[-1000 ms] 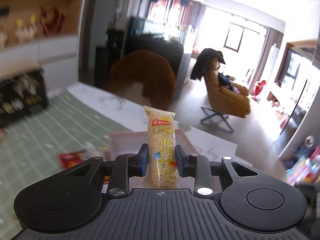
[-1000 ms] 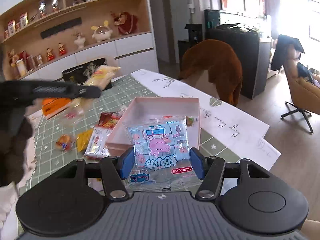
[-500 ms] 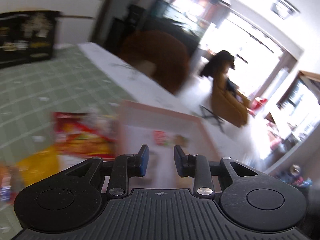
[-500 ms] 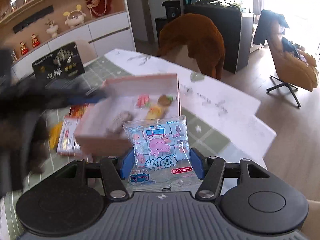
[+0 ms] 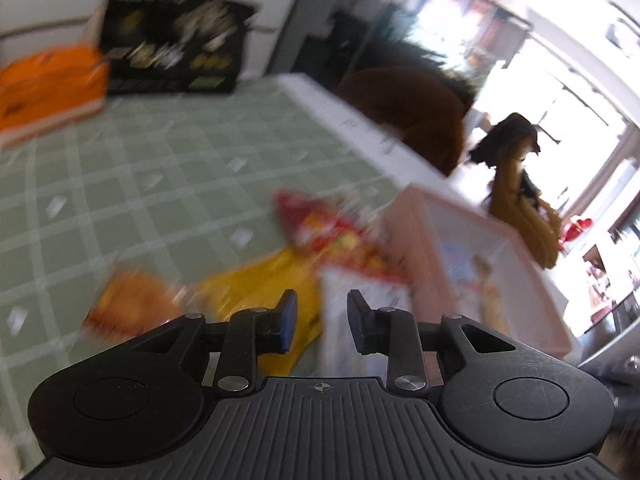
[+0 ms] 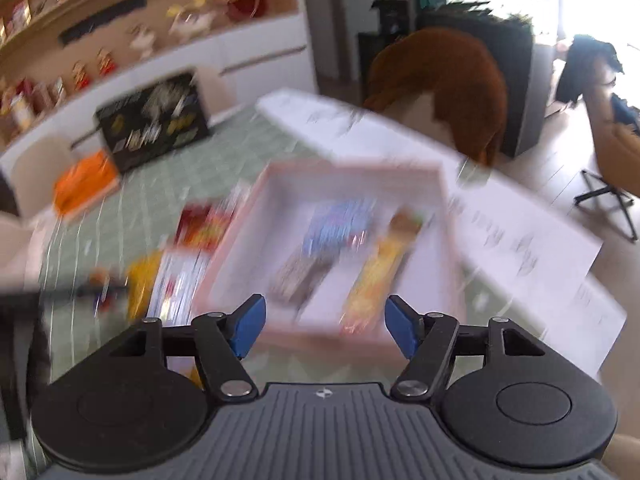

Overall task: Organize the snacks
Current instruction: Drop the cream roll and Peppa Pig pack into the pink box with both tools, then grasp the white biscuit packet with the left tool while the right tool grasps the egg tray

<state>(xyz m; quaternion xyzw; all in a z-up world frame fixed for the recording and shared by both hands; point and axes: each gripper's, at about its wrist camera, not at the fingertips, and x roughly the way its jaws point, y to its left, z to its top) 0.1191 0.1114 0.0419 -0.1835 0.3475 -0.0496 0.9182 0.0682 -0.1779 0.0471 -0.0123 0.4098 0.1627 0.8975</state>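
A pink box (image 6: 444, 200) sits on the green checked tablecloth (image 5: 132, 184). In it lie a blue snack packet (image 6: 340, 224), a yellow snack bar (image 6: 380, 268) and a dark packet (image 6: 296, 276). My right gripper (image 6: 322, 328) is open and empty above the box's near edge. My left gripper (image 5: 322, 326) is open and empty over loose snacks left of the box (image 5: 416, 248): a white packet (image 5: 360, 300), a yellow packet (image 5: 272, 280), a red packet (image 5: 332, 236) and an orange one (image 5: 132, 304). Both views are blurred.
An orange box (image 5: 48, 84) and a black box (image 5: 176, 44) stand at the far side of the table. A brown plush chair (image 6: 440, 84) is behind the table's white runner (image 6: 500, 208). Shelves with figurines (image 6: 120, 40) line the back wall.
My left gripper let go of the yellow snack bar and swung left over the loose snacks. My right gripper released the blue packet into the box and now stands open.
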